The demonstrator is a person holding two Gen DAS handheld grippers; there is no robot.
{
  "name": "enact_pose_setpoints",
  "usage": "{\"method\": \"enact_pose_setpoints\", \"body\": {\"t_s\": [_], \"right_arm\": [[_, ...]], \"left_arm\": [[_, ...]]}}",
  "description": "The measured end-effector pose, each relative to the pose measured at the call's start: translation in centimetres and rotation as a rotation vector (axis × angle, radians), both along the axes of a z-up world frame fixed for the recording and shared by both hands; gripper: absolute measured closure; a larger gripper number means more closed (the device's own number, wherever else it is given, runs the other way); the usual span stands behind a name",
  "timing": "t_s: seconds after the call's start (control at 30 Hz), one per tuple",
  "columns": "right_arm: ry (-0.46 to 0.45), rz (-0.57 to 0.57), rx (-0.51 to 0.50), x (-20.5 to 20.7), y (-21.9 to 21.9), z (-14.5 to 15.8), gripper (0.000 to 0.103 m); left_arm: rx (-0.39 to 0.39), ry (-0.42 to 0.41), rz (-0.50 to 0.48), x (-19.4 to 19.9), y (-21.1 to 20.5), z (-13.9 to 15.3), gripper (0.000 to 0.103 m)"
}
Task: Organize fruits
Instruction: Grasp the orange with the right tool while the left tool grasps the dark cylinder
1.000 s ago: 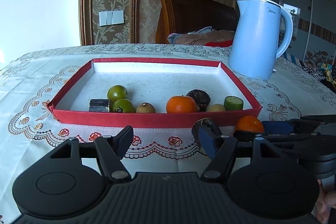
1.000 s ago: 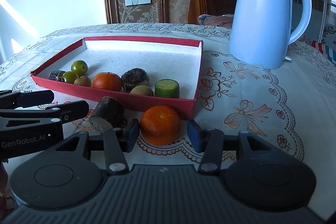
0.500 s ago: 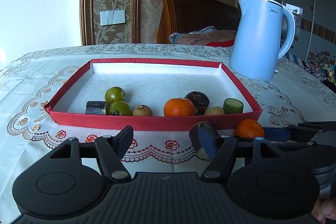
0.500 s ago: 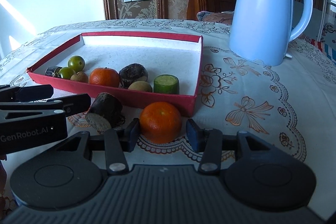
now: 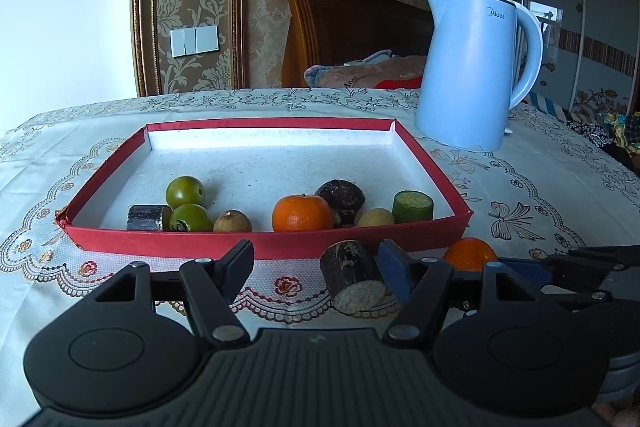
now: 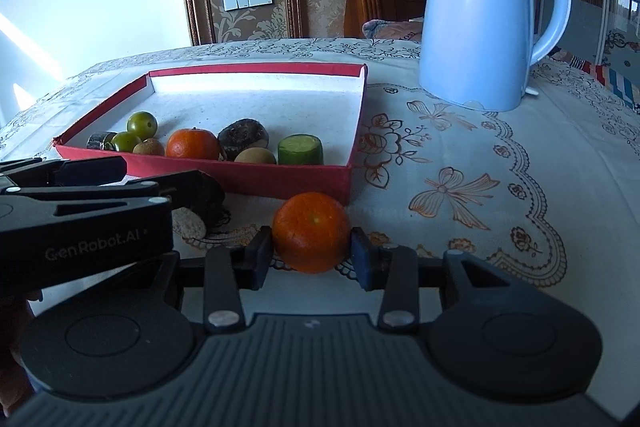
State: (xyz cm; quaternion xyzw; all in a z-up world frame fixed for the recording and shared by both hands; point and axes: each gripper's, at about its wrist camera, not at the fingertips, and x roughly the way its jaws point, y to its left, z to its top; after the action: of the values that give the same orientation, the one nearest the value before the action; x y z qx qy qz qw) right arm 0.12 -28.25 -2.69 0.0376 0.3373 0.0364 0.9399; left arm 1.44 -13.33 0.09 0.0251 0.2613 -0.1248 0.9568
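A red tray holds several fruits: two green ones, an orange, a dark round one and a green cut piece. In the right wrist view my right gripper has its pads against both sides of a loose orange on the tablecloth before the tray. In the left wrist view my left gripper is open, with a dark cut cylinder lying between its fingers, beside the right pad.
A light blue electric kettle stands on the table behind and right of the tray. A wooden chair with cloth on it is behind the table. The embroidered tablecloth stretches right of the tray.
The right gripper has closed from open onto the loose orange. The left gripper has shifted right, so the dark cylinder now lies between its fingers.
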Motion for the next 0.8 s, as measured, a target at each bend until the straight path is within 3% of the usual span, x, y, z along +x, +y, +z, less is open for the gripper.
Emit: {"method": "enact_pose_setpoints", "body": {"t_s": [0.3, 0.8], "right_arm": [[-0.001, -0.007, 0.005, -0.1, -0.1, -0.2, 0.064], [0.001, -0.008, -0.021, -0.2, 0.2, -0.1, 0.065]], "left_arm": [[0.027, 0.037, 0.035, 1.1, -0.8, -0.7, 0.020], [0.012, 0.110, 0.060, 2.6, -0.9, -1.6, 0.017]]}}
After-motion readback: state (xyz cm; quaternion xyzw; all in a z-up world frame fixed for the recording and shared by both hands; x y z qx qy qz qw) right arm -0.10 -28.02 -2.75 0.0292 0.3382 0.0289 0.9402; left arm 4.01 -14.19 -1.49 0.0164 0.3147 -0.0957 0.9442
